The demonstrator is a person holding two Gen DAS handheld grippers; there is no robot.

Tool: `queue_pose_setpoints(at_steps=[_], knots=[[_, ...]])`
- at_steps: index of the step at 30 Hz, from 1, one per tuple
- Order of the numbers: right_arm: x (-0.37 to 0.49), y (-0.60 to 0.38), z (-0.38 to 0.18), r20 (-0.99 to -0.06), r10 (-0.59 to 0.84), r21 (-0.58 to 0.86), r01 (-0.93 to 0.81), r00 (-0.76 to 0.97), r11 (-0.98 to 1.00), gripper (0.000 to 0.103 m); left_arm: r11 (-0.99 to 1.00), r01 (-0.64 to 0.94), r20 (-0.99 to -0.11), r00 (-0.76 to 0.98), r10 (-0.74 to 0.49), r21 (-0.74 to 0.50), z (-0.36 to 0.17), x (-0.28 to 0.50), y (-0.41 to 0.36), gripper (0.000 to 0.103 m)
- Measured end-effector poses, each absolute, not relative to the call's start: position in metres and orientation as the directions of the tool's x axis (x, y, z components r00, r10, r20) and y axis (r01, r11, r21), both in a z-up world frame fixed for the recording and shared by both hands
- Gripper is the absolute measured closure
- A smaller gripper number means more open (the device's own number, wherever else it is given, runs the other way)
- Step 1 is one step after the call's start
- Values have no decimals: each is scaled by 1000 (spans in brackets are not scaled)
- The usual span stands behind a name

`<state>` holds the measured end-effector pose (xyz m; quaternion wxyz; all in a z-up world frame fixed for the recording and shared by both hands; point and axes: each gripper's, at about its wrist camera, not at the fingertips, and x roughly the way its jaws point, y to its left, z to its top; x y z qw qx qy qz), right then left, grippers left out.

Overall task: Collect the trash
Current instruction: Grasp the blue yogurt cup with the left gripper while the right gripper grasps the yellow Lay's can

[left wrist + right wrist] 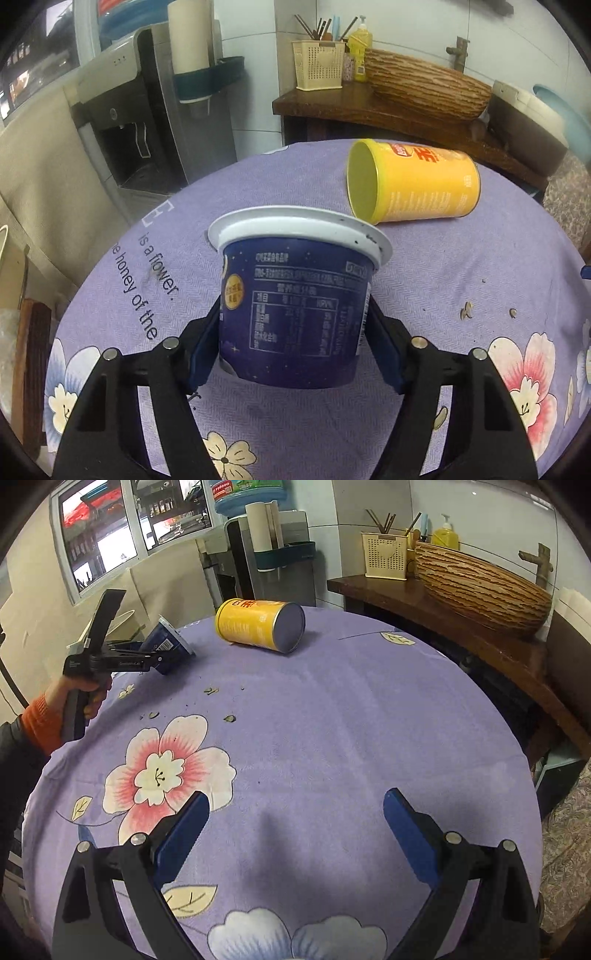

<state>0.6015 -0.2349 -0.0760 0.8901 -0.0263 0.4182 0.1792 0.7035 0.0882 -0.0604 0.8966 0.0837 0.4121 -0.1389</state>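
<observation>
A dark blue yogurt cup (295,295) with a white rim sits between the blue pads of my left gripper (293,306), which is shut on its sides. The right wrist view shows this cup (168,642) tilted and held just above the table's far left edge by the left gripper (147,657). A yellow chip can (413,181) lies on its side on the purple flowered tablecloth (461,258), just behind the cup and to its right. My right gripper (297,797) stands open over the near part of the cloth, nothing between its fingers, far from the can (258,626).
Seed shells (211,691) and crumbs lie scattered on the cloth near a pink flower print. A person's hand (79,690) in an orange cuff holds the left gripper. Behind the table stand a water dispenser (147,122) and a wooden counter with a ribbed basin (424,88) and utensil basket (319,64).
</observation>
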Motion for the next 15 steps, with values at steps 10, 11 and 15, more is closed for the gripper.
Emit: queue_pose_setpoints(at_steps=[10, 11, 15], knots=[[690, -159, -50, -781, 349, 2, -558, 517, 830, 8, 916, 399, -691, 653, -309, -33, -38, 598, 107, 33], [706, -150, -47, -790, 338, -20, -574, 511, 819, 8, 915, 401, -690, 648, -322, -50, -37, 588, 110, 33], [762, -121, -35, -793, 291, -120, -605, 536, 787, 8, 911, 406, -704, 626, -335, -73, -37, 559, 117, 33]])
